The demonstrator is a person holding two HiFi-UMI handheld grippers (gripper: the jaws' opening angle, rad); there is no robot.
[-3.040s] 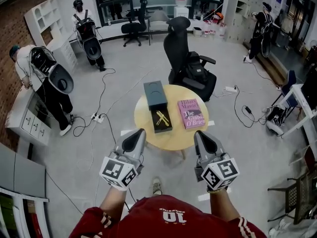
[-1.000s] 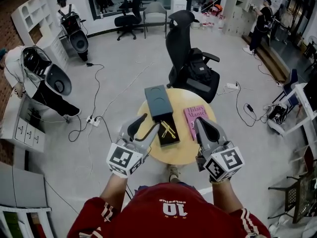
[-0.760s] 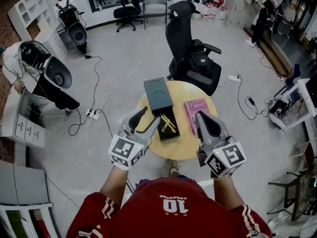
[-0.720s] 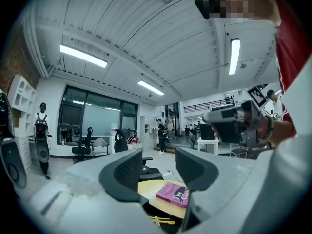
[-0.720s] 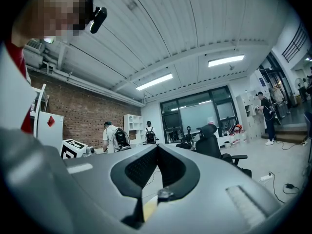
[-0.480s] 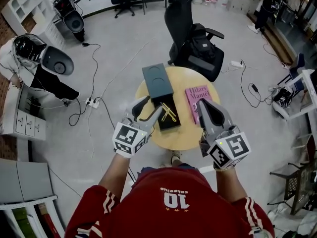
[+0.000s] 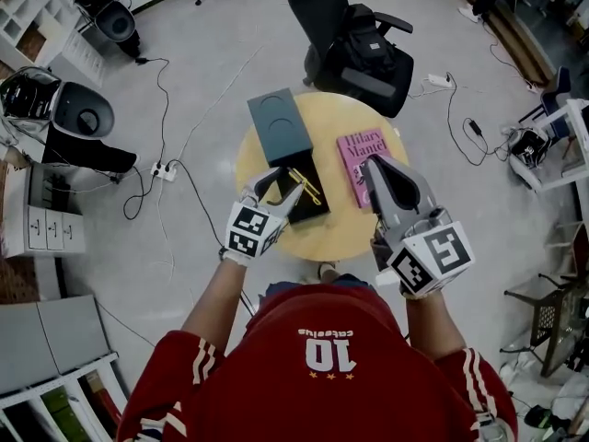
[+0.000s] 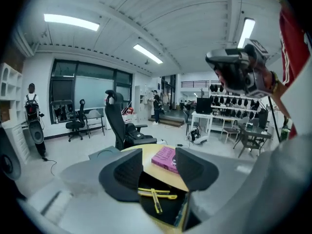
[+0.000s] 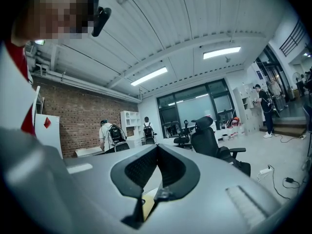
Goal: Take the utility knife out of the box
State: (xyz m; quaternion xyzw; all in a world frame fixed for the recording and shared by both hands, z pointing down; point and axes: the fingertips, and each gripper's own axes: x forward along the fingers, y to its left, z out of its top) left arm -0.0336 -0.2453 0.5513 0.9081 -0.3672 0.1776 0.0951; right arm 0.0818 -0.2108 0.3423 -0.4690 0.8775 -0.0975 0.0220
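Observation:
A yellow utility knife (image 7: pixel 304 185) lies in an open black box (image 7: pixel 311 203) on the round wooden table (image 7: pixel 342 217). My left gripper (image 7: pixel 280 190) hovers low at the box's near left edge. Its jaws stand wide apart after just opening, and nothing is gripped between them. In the left gripper view the knife (image 8: pixel 156 195) shows just below and beyond the spread jaws of the left gripper (image 8: pixel 158 167). My right gripper (image 7: pixel 376 169) is shut and empty, held above the near edge of a pink book (image 7: pixel 354 157). In the right gripper view its pads (image 9: pixel 161 167) meet.
The box's dark lid (image 7: pixel 278 125) lies on the table's far left. A black office chair (image 7: pixel 354 49) stands behind the table. Cables and a power strip (image 7: pixel 158 169) run across the floor at the left. People with gear stand by the far walls.
The left gripper has dropped and moved forward to the open box, with its jaws spread a little wider. The right gripper has crept forward over the book's near edge.

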